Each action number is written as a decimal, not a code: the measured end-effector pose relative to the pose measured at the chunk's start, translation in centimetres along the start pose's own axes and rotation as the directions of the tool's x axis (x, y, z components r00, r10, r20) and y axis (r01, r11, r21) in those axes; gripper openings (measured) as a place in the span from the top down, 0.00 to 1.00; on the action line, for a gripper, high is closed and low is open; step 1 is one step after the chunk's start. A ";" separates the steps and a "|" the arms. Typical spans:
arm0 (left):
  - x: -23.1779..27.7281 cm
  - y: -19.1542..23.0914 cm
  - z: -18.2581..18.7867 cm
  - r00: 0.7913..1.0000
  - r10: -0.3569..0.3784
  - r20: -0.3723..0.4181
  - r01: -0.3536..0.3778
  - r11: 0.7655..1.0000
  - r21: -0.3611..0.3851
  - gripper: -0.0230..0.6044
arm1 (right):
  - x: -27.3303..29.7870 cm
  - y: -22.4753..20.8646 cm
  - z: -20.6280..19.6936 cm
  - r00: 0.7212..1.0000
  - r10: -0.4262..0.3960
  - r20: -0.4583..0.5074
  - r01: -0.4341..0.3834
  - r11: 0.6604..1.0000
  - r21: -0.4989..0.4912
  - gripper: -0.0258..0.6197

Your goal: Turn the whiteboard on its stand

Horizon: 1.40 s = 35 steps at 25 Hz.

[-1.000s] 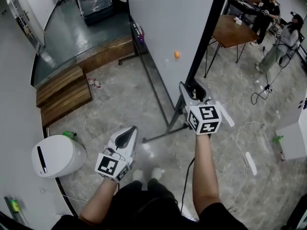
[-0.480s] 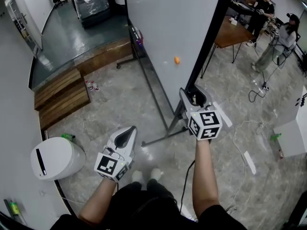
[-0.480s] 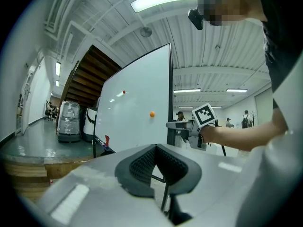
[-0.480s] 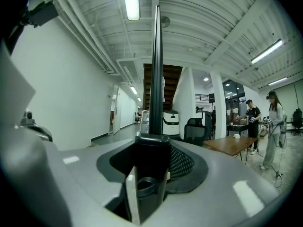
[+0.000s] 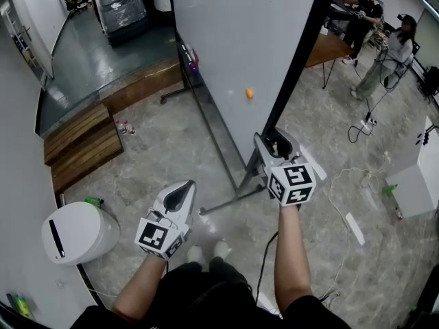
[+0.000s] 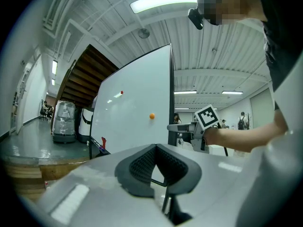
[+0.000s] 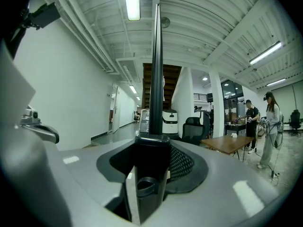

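Our right gripper point(image 5: 276, 144) pinches the black side edge of the whiteboard point(image 5: 240, 40). That edge stands upright at 12 o'clock from the fingers while the panel runs off toward 11 o'clock, so we judge that swinging this edge sideways is what turns it on the stand point(image 5: 230, 199). Our left gripper point(image 5: 180, 196), at 8 o'clock from the right one and apart from the board, has its fingers pressed together on nothing. Around us lies a grey stone floor point(image 5: 164, 142), with wooden steps point(image 5: 75, 142) at 10 o'clock and a table point(image 5: 329, 46) and people point(image 5: 391, 57) at 1 o'clock, well apart.
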<state>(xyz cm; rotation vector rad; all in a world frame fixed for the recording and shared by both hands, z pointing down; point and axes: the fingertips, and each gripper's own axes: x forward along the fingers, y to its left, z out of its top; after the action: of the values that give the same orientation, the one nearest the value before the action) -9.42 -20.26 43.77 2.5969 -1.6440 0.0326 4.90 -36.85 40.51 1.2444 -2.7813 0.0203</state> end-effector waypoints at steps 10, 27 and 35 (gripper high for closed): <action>-0.8 -0.2 0.2 1.000 -0.018 0.011 0.018 1.000 -0.015 0.96 | -1.4 0.2 -0.3 1.000 -0.015 -0.006 0.015 1.000 0.002 0.67; -1.5 -0.1 3.1 0.993 -0.073 0.096 0.072 0.997 0.012 0.96 | -4.9 0.8 -0.2 0.993 -0.117 -0.008 0.116 0.993 -0.035 0.57; -1.4 0.4 4.6 0.988 -0.089 0.128 0.087 0.996 0.022 0.96 | -8.6 5.4 3.6 0.987 -0.114 0.112 0.115 0.993 -0.003 0.69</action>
<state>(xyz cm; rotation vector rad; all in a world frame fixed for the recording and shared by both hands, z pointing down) -10.51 -19.47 39.14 2.7337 -1.5709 -0.1295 6.28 -27.09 36.25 1.4439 -2.7923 -0.0731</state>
